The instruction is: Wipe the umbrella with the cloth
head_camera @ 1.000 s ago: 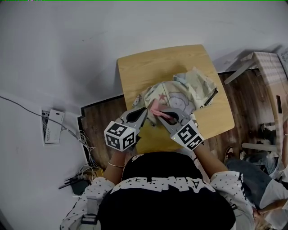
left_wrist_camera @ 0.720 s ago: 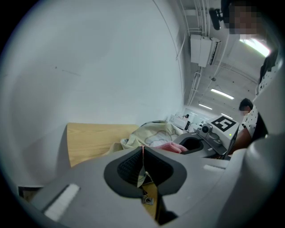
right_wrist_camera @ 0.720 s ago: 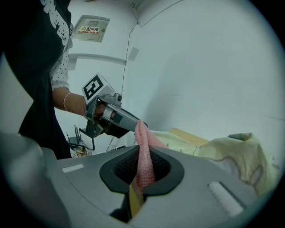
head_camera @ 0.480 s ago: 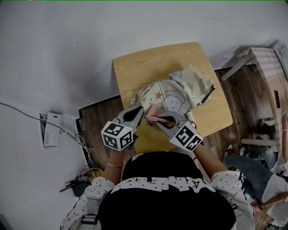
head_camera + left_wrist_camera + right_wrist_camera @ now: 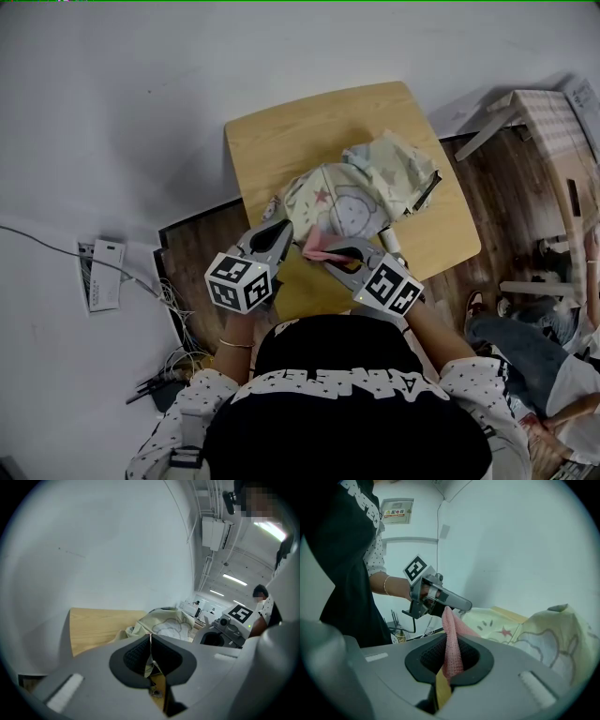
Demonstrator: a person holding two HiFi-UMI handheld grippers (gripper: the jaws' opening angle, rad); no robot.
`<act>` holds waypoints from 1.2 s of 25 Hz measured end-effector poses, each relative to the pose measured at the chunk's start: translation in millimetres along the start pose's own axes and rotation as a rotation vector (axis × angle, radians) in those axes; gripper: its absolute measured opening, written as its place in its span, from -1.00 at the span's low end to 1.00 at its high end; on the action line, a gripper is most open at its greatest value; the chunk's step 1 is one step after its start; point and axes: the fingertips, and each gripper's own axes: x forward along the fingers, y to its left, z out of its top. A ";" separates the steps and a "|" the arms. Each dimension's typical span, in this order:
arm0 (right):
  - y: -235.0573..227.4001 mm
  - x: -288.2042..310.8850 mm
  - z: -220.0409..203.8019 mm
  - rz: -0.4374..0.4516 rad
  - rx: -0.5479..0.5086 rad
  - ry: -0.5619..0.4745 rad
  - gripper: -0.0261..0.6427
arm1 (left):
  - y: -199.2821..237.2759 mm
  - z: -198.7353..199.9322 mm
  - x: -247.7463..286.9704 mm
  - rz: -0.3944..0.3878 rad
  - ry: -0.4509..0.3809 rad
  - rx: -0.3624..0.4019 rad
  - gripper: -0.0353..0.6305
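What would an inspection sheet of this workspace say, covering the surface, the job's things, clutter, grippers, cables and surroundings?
Surface: small wooden table, its far part bare.
Job's things: cream printed umbrella lying crumpled on the table; pink cloth held in the right gripper.
Clutter: nothing seen on the table.
Grippers: left gripper shut on the umbrella's near edge; right gripper shut on the cloth.
Cables: white cable running to a white box at left; wire tangle below it.
Surroundings: dark wood floor; light wooden furniture at right; another person's legs at lower right.
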 end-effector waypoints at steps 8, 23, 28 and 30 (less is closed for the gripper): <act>-29.4 -25.0 24.3 -0.097 0.012 -0.102 -0.82 | 0.0 -0.7 1.9 0.011 -0.006 -0.009 -0.87; -84.8 -36.7 74.9 -0.296 -0.313 -0.110 -0.82 | -7.8 2.0 0.1 0.057 -0.044 -0.045 -0.87; -97.4 -31.0 80.2 -0.335 -0.494 -0.039 -0.82 | -3.5 2.1 -3.5 0.085 -0.054 -0.063 -0.87; -103.3 -27.5 77.8 -0.349 -0.568 0.007 -0.82 | -1.6 2.3 -5.1 0.095 -0.055 -0.067 -0.87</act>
